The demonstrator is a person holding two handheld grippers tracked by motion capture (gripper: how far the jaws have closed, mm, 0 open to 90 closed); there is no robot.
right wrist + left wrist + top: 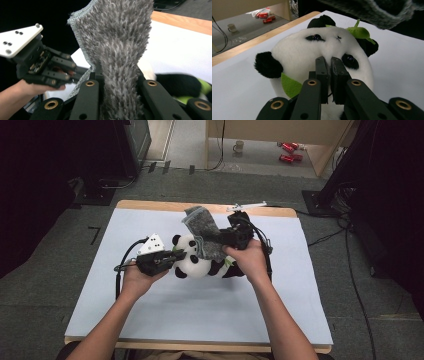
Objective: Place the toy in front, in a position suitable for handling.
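While the panda plush toy (196, 262) lies on its side near the middle of the white table surface (200, 310), both handheld grippers are engaged at it. In the high view, the toy's white head points to the left and its black limbs extend to the right, beneath the person's right hand (248, 260).

The left gripper (176, 256) (carrying a grey three-cornered plate on top) is held in the left hand (137, 279) and points rightward at the toy's head. In the left gripper view, its two black jaws stand almost together, with a narrow gap between them, pressed into the white plush of the face between the two eyes. A fold of the plush (322, 50) appears pinched at the jaw tips, so this gripper is closed on the toy. Green leaf-shaped felt pieces (290, 85) sit at the toy's cheek and near its far ear.

The right gripper (229, 236) is clamped on a grey shaggy cloth (204, 232). In the right gripper view, the cloth (117, 50) rises from between the jaws, bunched narrow at the grip and spreading wider above, with a stitched edge along its left side. In the high view, the cloth stands above the toy's body, its upper end toward the far wooden edge of the table (150, 205).

On the floor beyond the table stand a mug (239, 146) and red cans (288, 151).
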